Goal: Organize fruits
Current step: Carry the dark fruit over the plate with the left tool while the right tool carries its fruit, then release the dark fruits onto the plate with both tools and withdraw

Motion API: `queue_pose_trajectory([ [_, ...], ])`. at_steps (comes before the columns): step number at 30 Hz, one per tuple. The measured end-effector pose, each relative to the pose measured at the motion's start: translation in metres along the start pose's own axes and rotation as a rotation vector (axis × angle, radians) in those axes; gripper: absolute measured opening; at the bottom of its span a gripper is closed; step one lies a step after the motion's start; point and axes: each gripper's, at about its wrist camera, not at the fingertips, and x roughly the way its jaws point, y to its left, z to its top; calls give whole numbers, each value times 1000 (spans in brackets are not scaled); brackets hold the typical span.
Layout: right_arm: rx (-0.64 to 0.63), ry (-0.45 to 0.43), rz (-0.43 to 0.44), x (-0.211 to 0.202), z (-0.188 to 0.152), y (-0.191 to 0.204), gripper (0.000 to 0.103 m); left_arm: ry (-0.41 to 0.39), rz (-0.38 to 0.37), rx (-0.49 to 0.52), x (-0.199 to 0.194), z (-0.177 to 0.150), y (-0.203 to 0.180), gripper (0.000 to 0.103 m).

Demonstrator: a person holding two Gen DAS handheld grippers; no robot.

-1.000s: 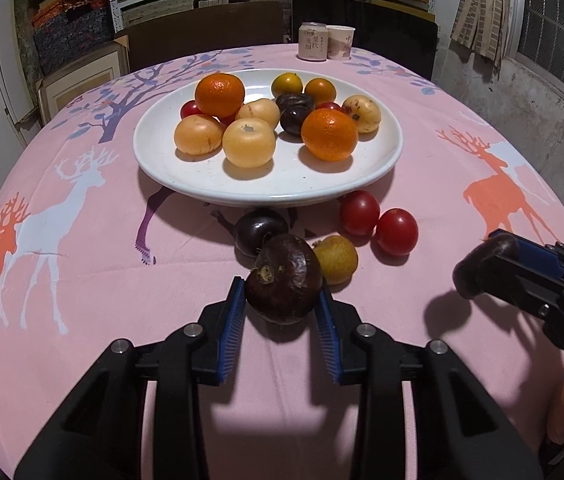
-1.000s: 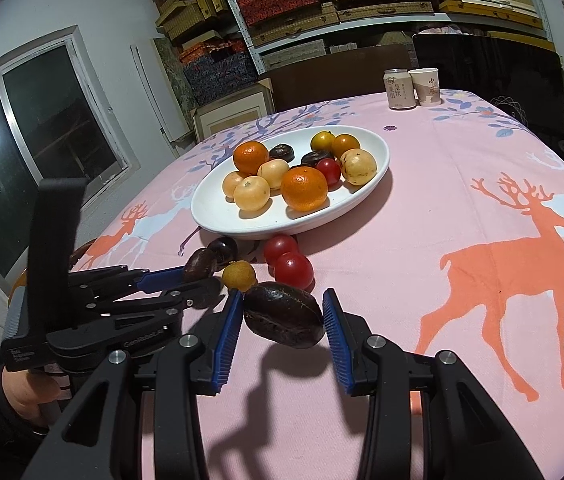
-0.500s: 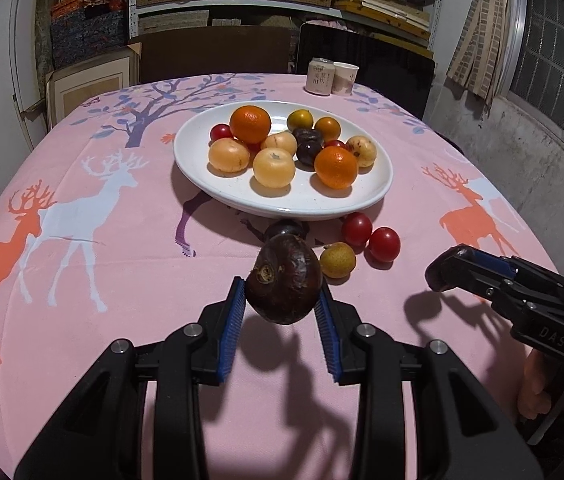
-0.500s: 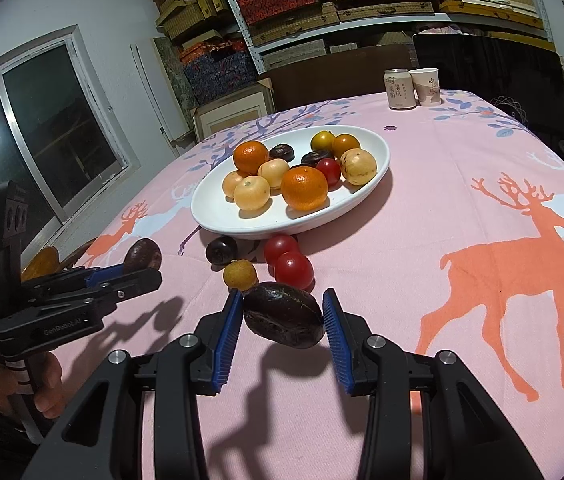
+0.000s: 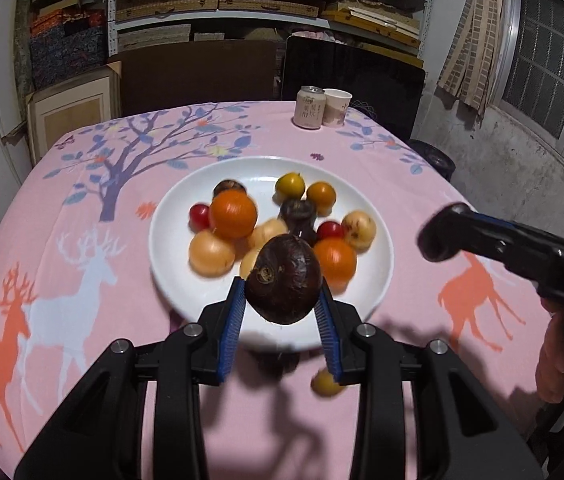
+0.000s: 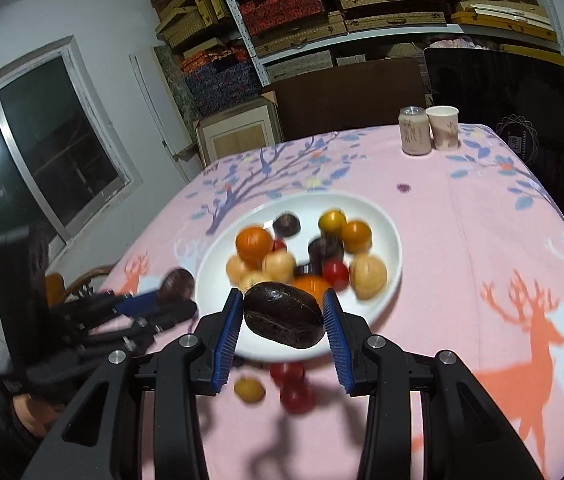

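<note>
A dark passion fruit [image 5: 284, 279] is clamped between the blue pads of the left claw [image 5: 282, 308], held up in front of the white plate [image 5: 170, 216]; its long axis is tilted, with the stem scar turned down-left toward the camera. A second dark passion fruit [image 6: 284, 315] is gripped by the right claw [image 6: 282, 320], its long axis lying roughly across from pad to pad. Oranges, pale yellow fruits, cherry tomatoes and dark fruits are piled on the plate, which rests on the pink deer-print surface [image 6: 482, 240]. A small yellow fruit [image 6: 248, 389] and two cherry tomatoes [image 6: 292, 388] are seen on the cloth just beside the plate's near rim, blurred.
</note>
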Motion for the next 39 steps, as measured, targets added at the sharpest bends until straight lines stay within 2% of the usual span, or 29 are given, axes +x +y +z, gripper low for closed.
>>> queue_pose_trajectory([
  [5,89,40,0,47,39,-26,41,19,6,32,48,36,-9,34],
  [9,128,61,-13,77,49,-43,41,55,7,28,84,54,-6,34],
  [13,142,76,1,93,53,-49,43,81,2,24,104,58,-2,35],
  [14,143,67,6,94,53,-49,45,77,-4,21,105,59,0,39],
  [15,142,60,7,94,54,-49,55,72,-15,18,103,59,0,41],
  [16,139,48,6,92,54,-48,60,64,-14,18,100,58,0,45],
  [18,135,45,8,90,54,-47,60,44,1,26,91,56,-1,55],
  [19,135,49,11,89,53,-45,60,29,19,26,84,54,-1,64],
  [21,141,45,16,81,51,-44,60,10,21,23,69,50,-1,67],
  [23,139,38,19,70,47,-42,60,0,9,30,51,41,-1,68],
  [26,124,29,22,48,32,-36,60,-21,21,43,23,20,-1,78],
  [28,94,26,7,34,18,-28,60,-11,20,52,7,0,0,81],
  [30,36,36,-46,20,-3,-17,60,17,16,61,-4,-23,1,82],
  [32,-21,50,-59,9,-29,-5,60,47,13,69,-11,-44,3,83],
  [35,-100,84,-112,6,-65,8,59,77,8,79,-16,-75,2,83],
  [37,-157,83,-178,10,-84,16,53,90,20,79,-15,-89,0,83],
  [39,-194,99,-212,17,-95,22,51,106,15,74,-14,-100,-2,83],
])
